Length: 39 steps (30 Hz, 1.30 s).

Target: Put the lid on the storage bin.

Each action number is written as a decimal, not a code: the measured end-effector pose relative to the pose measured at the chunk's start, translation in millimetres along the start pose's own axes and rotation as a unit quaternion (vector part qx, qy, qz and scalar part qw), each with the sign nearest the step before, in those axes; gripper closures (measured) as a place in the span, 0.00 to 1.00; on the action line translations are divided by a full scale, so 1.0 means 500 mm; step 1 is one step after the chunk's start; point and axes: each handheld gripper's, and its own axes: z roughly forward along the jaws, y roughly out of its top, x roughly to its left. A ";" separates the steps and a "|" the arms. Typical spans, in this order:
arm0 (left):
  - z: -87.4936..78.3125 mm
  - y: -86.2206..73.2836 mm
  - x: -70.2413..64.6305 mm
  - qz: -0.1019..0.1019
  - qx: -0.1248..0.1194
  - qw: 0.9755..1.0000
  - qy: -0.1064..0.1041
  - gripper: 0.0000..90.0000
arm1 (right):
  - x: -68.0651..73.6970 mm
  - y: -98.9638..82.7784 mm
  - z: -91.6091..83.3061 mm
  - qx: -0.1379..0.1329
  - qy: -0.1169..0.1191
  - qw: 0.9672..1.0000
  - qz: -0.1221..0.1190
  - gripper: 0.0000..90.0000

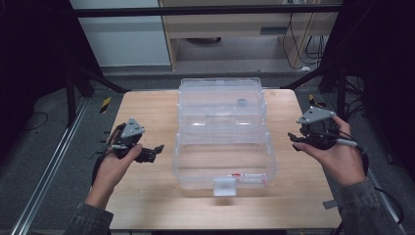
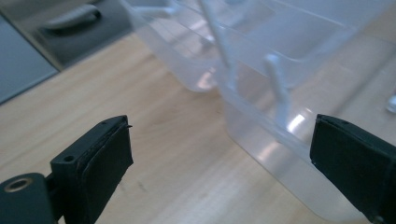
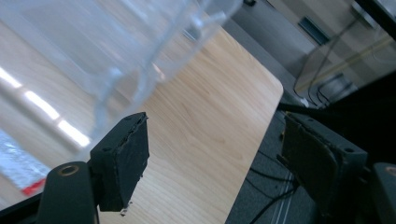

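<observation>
Flanking the clear plastic box (image 1: 222,139) on the desk (image 1: 147,110), left gripper (image 1: 147,152) and right gripper (image 1: 298,139) hold their fingers open, empty, well apart from its walls.

No text, brand, number or sign can be read. A white label with a red end (image 1: 247,175) is seen lying low in the near part of the clear plastic box (image 1: 222,147), but its print is too small and blurred to be made out. A yellow-and-black striped marking (image 1: 105,104) is seen on the floor beside the surface (image 1: 147,196); no lettering is borne by it.
</observation>
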 end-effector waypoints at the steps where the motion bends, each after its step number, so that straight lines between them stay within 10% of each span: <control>1: 0.003 0.005 -0.010 0.006 0.003 1.000 -0.004 0.05 | 0.001 0.017 -0.008 -0.001 0.008 1.000 -0.014 0.26; 6: 0.016 0.042 -0.039 0.014 0.006 0.999 -0.033 0.06 | -0.013 0.090 0.000 0.000 0.054 0.997 -0.047 0.36; 13: 0.004 0.095 -0.075 0.105 0.024 0.992 -0.061 0.08 | -0.011 0.181 0.041 -0.002 0.079 0.991 -0.108 0.53; 25: 0.046 0.112 -0.122 0.151 0.069 0.979 -0.120 0.06 | 0.006 0.288 0.152 0.041 0.187 0.961 -0.201 0.69; 39: 0.071 0.104 -0.183 0.208 0.113 0.955 -0.177 0.09 | 0.056 0.291 0.217 0.109 0.213 0.925 -0.295 0.78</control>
